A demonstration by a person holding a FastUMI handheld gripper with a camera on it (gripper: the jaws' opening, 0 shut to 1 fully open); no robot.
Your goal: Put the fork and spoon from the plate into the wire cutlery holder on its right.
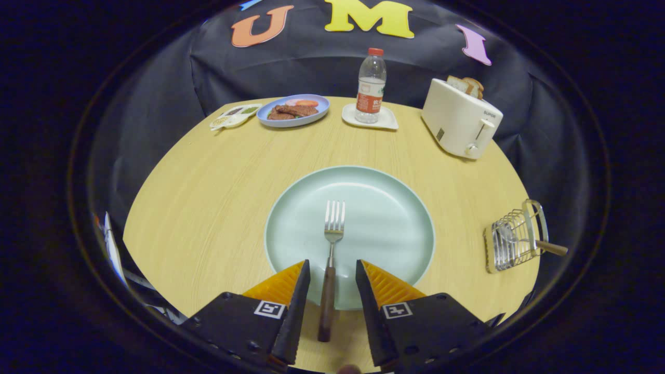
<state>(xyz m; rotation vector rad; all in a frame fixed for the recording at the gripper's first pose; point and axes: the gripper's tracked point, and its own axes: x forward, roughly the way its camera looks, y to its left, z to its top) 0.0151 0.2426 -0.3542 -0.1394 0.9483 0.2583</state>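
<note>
A fork [330, 259] with a metal head and dark wooden handle lies on a pale green plate [384, 208], tines pointing away, its handle running over the plate's near rim. My gripper [332, 275] is open, with the handle between its fingers and a gap on each side. The wire cutlery holder [511, 239] lies on its side to the plate's right near the table edge. A spoon [545, 246] is in it, its wooden handle sticking out to the right.
A white toaster [460, 120] with bread stands at the back right. A water bottle [371, 85] on a white coaster, a blue plate of food [294, 110] and a small sauce dish [234, 116] line the table's far edge.
</note>
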